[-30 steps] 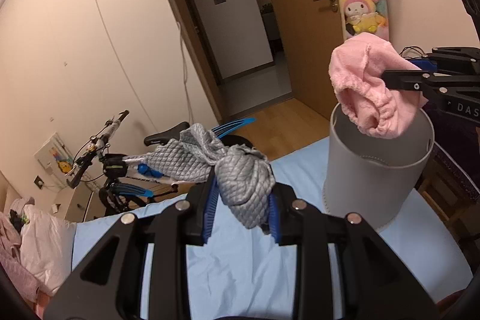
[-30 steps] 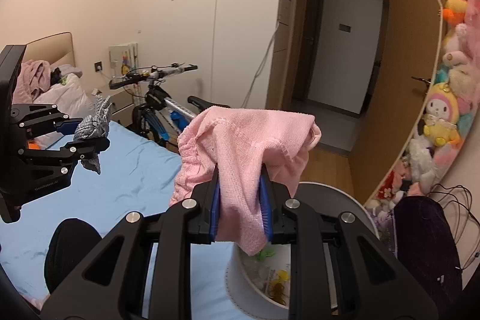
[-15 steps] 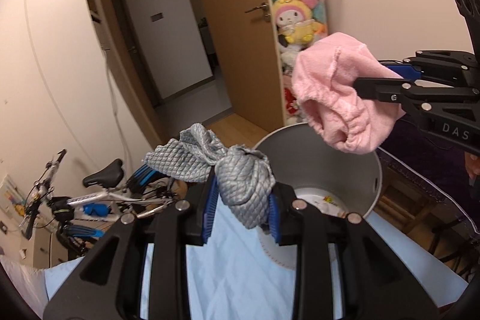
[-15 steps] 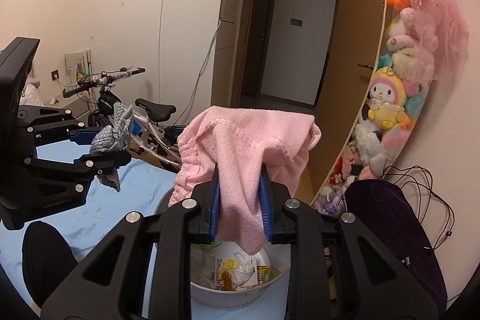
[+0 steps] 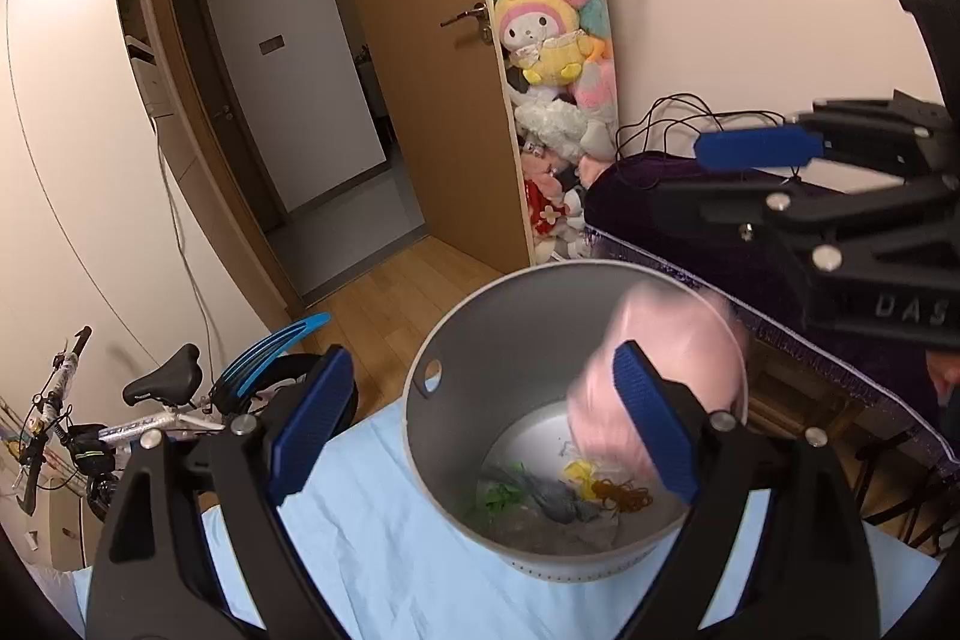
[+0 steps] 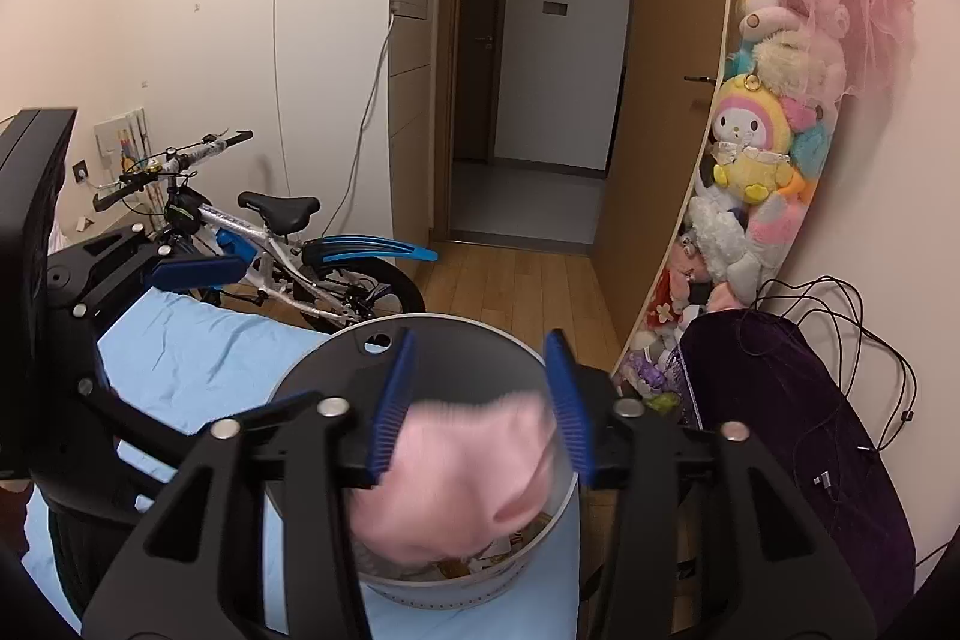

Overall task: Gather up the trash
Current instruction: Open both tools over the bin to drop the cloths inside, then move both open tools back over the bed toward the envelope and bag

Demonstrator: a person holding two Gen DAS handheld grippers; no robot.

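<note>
A grey round bin (image 5: 456, 376) stands on the light blue sheet; it also shows in the right wrist view (image 6: 336, 358). My left gripper (image 5: 480, 424) is open and empty above the bin's near rim. A grey cloth (image 5: 558, 502) lies on the bin's bottom among scraps. My right gripper (image 6: 477, 400) is open over the bin, and it shows in the left wrist view (image 5: 744, 160). A pink cloth (image 6: 468, 472) is blurred in mid-fall below its fingers, inside the bin (image 5: 654, 376).
A child's bicycle (image 6: 282, 244) leans by the wall behind the bed. A net of plush toys (image 6: 774, 148) hangs on the open door. A dark purple covered stand with cables (image 6: 798, 412) is right of the bin.
Both grippers opened over the bin. The grey cloth dropped from the left gripper to the bin's bottom. The pink cloth left the right gripper and is falling in.
</note>
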